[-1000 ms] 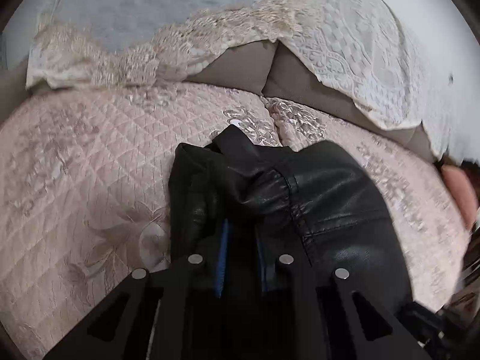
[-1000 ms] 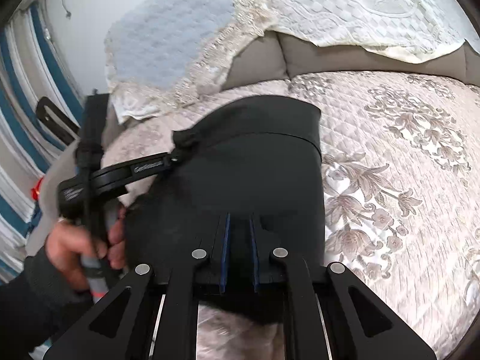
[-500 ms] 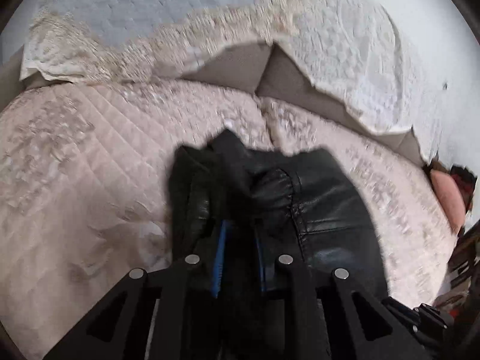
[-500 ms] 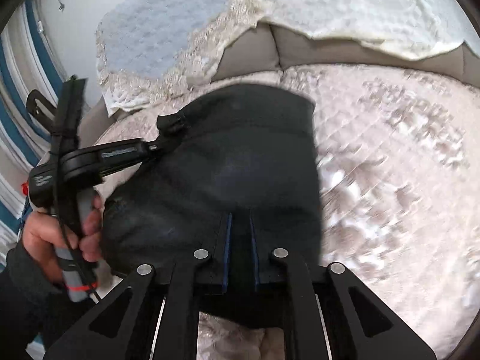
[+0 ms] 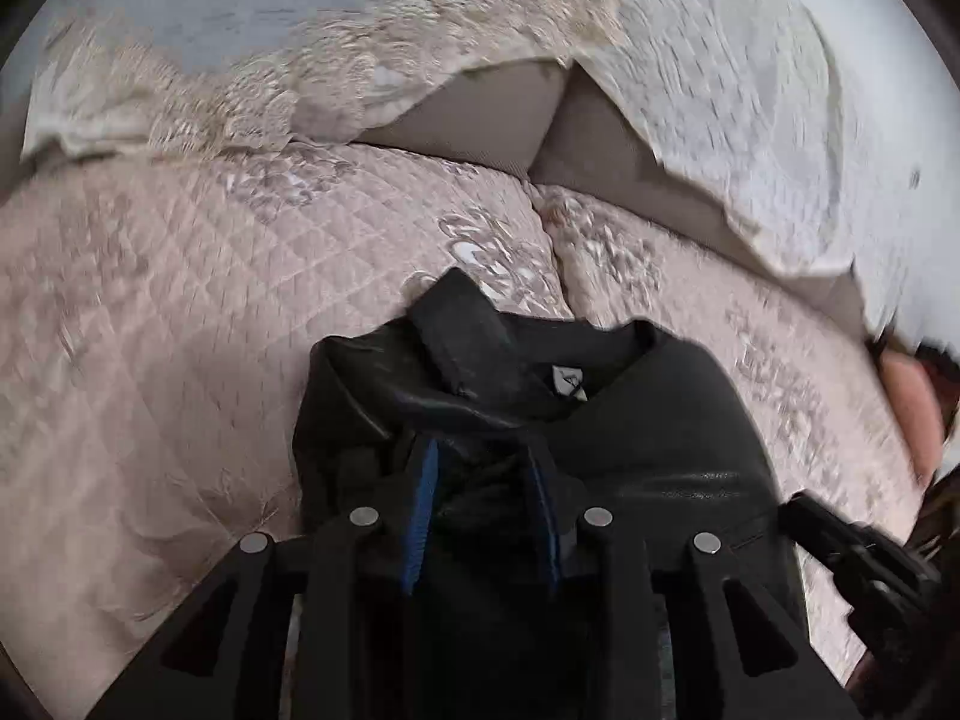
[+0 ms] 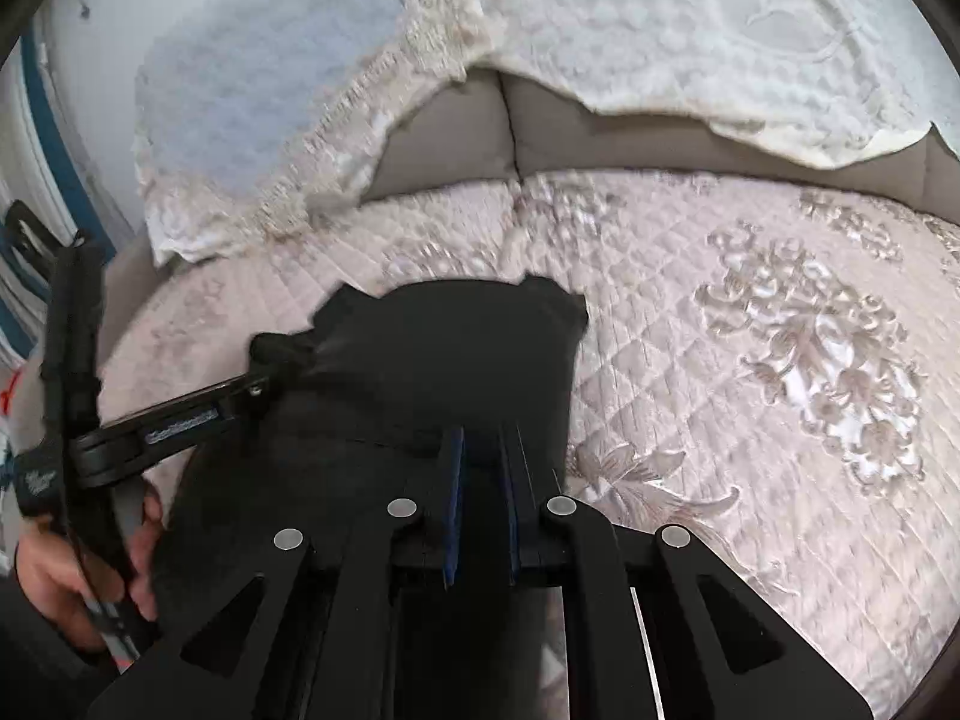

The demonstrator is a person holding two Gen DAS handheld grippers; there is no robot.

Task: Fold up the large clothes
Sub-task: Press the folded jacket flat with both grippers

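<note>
A black leather-look jacket [image 5: 648,420] lies bunched on the quilted pink sofa seat [image 5: 180,330], its collar and a small label facing up. My left gripper [image 5: 483,450] is at the jacket's left part. Its jaws are opening, with loose folds of the jacket still between the blue pads. In the right wrist view the jacket [image 6: 450,360] is a dark slab on the seat [image 6: 750,330]. My right gripper [image 6: 483,438] is shut on its near edge. There the left gripper [image 6: 264,360] reaches in from the left, held by a hand [image 6: 54,576].
Lace-edged white throws [image 5: 750,90] [image 6: 660,30] drape over the grey backrest behind the seat. The seat spreads out wide to the right of the jacket in the right wrist view. Striped fabric shows at the far left edge [image 6: 36,120].
Both grippers carried the jacket forward toward the backrest. The jacket's collar and label now show in the left wrist view. The left pads stand wider apart than before.
</note>
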